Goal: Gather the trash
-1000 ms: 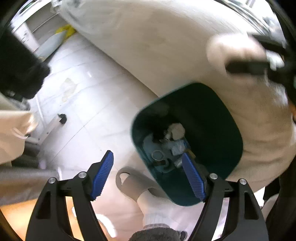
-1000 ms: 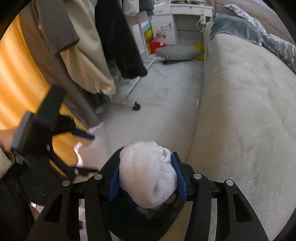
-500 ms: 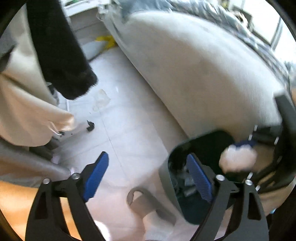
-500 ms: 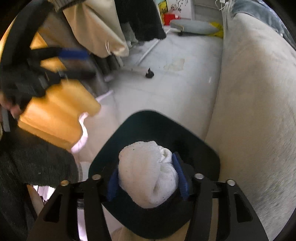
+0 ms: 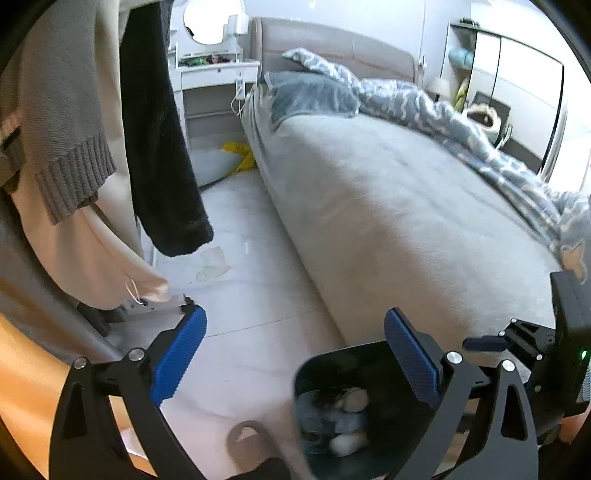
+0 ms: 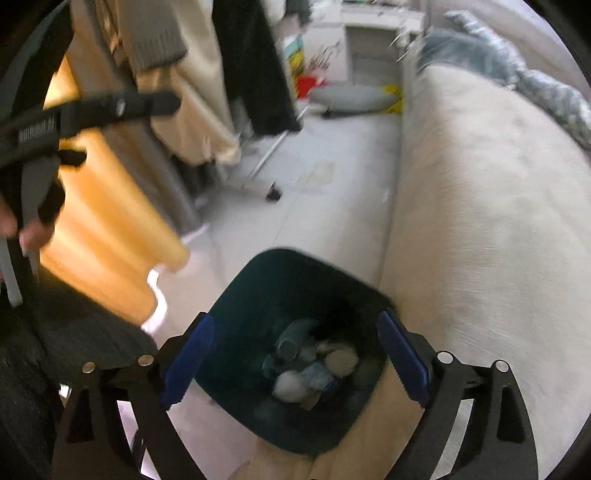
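Now both tongs open, empty, above the bin (image 6: 258, 295).

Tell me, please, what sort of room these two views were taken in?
Most likely a bedroom in a home. A wide bed with a rumpled grey-blue duvet fills one side, clothes hang opposite it, and a dressing table with a round mirror stands behind. A dark trash bin sits on the tiled floor.

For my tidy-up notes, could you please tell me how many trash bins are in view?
1: a dark teal trash bin stands on the floor against the bed's side, under the right gripper, partly filled with trash. Others may be hidden.
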